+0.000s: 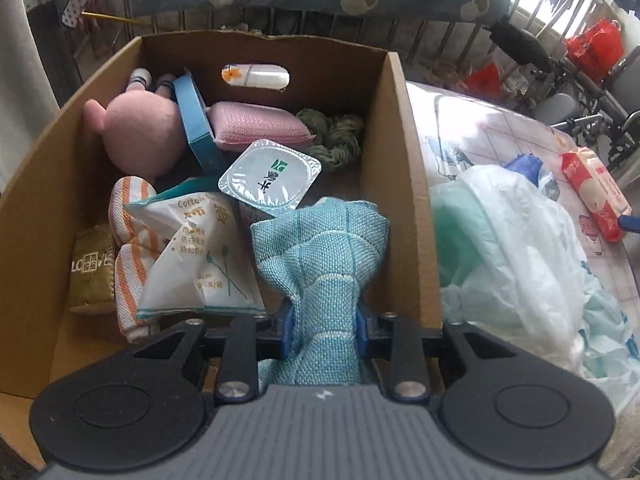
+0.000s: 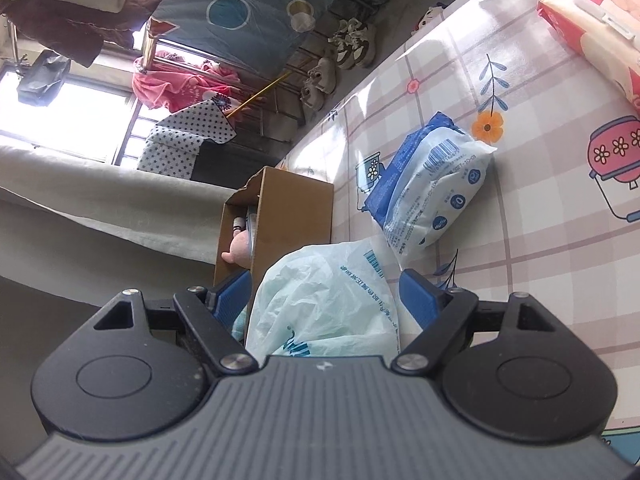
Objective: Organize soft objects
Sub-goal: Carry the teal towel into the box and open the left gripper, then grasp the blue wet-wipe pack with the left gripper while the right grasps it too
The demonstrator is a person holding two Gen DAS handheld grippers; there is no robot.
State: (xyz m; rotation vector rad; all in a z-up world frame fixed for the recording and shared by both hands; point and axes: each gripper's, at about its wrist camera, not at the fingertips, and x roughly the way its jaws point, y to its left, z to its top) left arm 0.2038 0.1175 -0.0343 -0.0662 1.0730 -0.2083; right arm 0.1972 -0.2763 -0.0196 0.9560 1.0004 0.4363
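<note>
My left gripper (image 1: 325,316) is shut on a teal woven cloth (image 1: 320,240), which bunches up between its blue pads over the near right corner of an open cardboard box (image 1: 400,160). Inside the box lie a pink plush toy (image 1: 136,132), a pink sponge (image 1: 256,124), an orange-striped cloth (image 1: 128,248), a cotton-swab bag (image 1: 192,256) and a yoghurt cup (image 1: 270,178). My right gripper (image 2: 326,296) stands open over the table. A crumpled pale green plastic bag (image 2: 320,280) shows between its fingers; whether they touch it I cannot tell.
The box (image 2: 296,216) stands on a checked tablecloth (image 2: 540,208). To its right lie the plastic bag (image 1: 500,240), a blue-and-white wipes pack (image 2: 432,184) and a red wipes pack (image 1: 592,192). Hanging laundry, shoes and a wheelchair lie beyond the table.
</note>
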